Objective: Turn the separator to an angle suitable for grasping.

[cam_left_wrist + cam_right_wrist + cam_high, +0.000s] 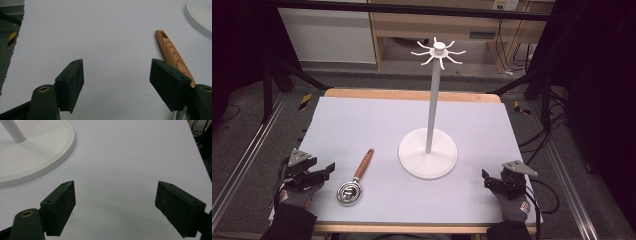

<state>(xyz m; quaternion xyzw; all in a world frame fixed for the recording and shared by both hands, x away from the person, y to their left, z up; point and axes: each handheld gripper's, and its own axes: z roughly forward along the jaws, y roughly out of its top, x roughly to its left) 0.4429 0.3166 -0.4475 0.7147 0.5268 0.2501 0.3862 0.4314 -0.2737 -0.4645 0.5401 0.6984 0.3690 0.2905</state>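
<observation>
step: reach for scoop | left gripper (324,170) jaws wide, nothing held, just left of scoop (356,179) lying flat on surface (362,125), bowl near, wood handle (172,53) pointing to hook stand (428,150) | right gripper (488,177) released, idle | tip: grab mid-handle, square on, leave hang hole free

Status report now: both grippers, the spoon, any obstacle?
Left gripper open, empty. Right gripper open, empty. Spoon flat on mat, beside left gripper. White stand apart, nothing blocking.

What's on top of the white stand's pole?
A ring of curved white hooks around a round cap tops the stand; nothing hangs there. The hooks' undersides can't be seen.
</observation>
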